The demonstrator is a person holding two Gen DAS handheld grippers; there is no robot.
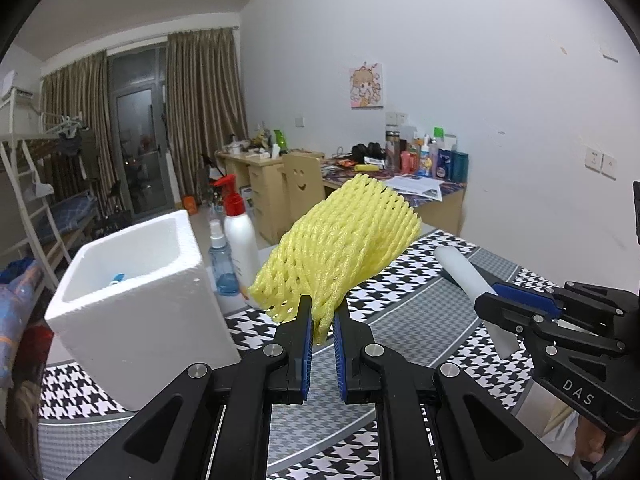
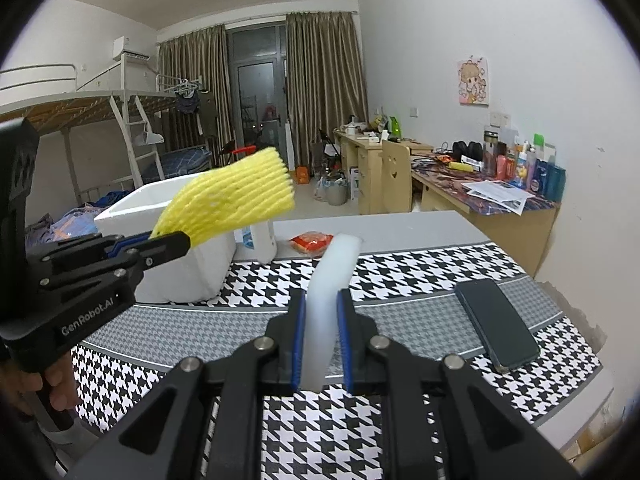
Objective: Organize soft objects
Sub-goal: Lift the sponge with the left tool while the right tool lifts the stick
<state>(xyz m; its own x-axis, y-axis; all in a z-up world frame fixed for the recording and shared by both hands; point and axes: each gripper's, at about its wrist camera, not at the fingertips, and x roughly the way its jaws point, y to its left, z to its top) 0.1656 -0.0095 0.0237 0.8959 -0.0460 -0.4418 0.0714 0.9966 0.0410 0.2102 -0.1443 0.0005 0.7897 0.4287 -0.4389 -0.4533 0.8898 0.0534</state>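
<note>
My left gripper [image 1: 322, 312] is shut on a yellow foam net sleeve [image 1: 340, 248] and holds it above the table, just right of a white foam box [image 1: 132, 292]. The sleeve [image 2: 232, 200] and left gripper [image 2: 176, 242] also show in the right wrist view, beside the box [image 2: 132, 208]. My right gripper [image 2: 322, 300] is shut on a white foam strip [image 2: 328, 288] that sticks up and forward above the table. The right gripper [image 1: 486, 300] and strip [image 1: 464, 272] also appear at the right of the left wrist view.
A houndstooth cloth [image 2: 400, 272] covers the table. A dark phone [image 2: 496, 324] lies at the right. Two spray bottles [image 1: 236, 240] stand behind the box, and a red packet [image 2: 310, 242] lies at the far edge. Something blue [image 1: 118, 279] lies inside the box.
</note>
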